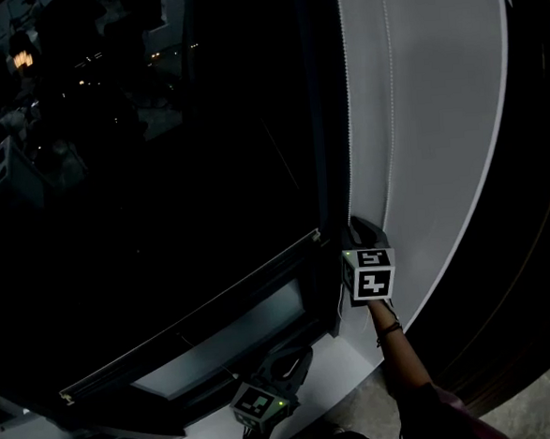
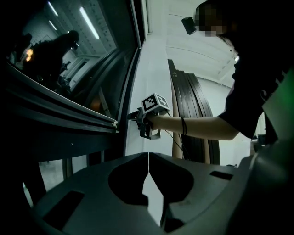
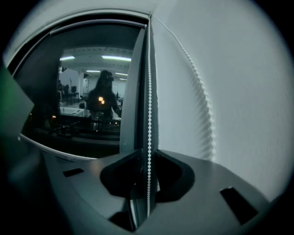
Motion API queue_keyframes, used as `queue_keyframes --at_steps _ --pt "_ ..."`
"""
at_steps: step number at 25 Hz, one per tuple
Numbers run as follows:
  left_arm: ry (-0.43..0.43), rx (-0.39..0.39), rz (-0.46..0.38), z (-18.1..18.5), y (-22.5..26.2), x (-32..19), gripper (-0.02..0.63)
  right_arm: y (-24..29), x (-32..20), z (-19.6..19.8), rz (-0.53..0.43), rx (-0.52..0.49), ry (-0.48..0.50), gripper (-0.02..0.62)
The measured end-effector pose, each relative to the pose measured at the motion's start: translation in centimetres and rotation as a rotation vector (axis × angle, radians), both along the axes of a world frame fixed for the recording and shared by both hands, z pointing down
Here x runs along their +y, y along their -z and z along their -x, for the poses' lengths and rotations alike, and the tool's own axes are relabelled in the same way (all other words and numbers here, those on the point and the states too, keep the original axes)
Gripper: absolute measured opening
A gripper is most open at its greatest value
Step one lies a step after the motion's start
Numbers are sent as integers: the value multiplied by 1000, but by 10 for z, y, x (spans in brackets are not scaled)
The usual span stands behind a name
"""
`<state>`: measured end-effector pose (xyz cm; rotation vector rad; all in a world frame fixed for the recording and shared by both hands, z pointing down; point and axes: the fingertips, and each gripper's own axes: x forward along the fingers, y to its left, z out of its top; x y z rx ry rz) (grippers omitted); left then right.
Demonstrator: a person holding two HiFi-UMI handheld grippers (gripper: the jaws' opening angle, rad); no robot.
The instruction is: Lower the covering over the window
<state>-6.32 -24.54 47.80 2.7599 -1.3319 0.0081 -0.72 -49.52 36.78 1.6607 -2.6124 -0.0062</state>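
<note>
Beside the window frame [image 3: 137, 92], right tongs [image 3: 148, 158] stand released around the bead chain [image 3: 149, 92]; left tongs [image 2: 149, 157] are clenched together.

We see the window [image 1: 159, 175] on the left, the wall [image 1: 436, 109] on the right, and the bead chain [image 3: 148, 92] hanging between them along the frame. Our right gripper [image 3: 148, 153] sits at the chain, which runs between its jaws. Our left gripper [image 1: 290, 361] is lower left, over the sill [image 1: 351, 363].

Pics are looking dim; ceiling lights [image 3: 115, 58] are glaring in window glass [image 1: 159, 175], edges are bending w/ fisheye distortion.
</note>
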Motion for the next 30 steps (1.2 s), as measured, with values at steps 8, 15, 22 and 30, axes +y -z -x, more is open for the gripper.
queue_keyframes --at_steps 8,15,22,30 --pt "28 11 0 16 3 -5 2 -2 2 -4 10 -93 39 11" --pt "7 42 -31 22 24 -13 2 -20 47 8 -50 1 79 11" --pt "-48 10 -150 16 76 -38 2 -49 90 27 -20 60 139 11" --pt "-98 29 -211 -5 117 -57 15 -160 149 30 181 102 180 11"
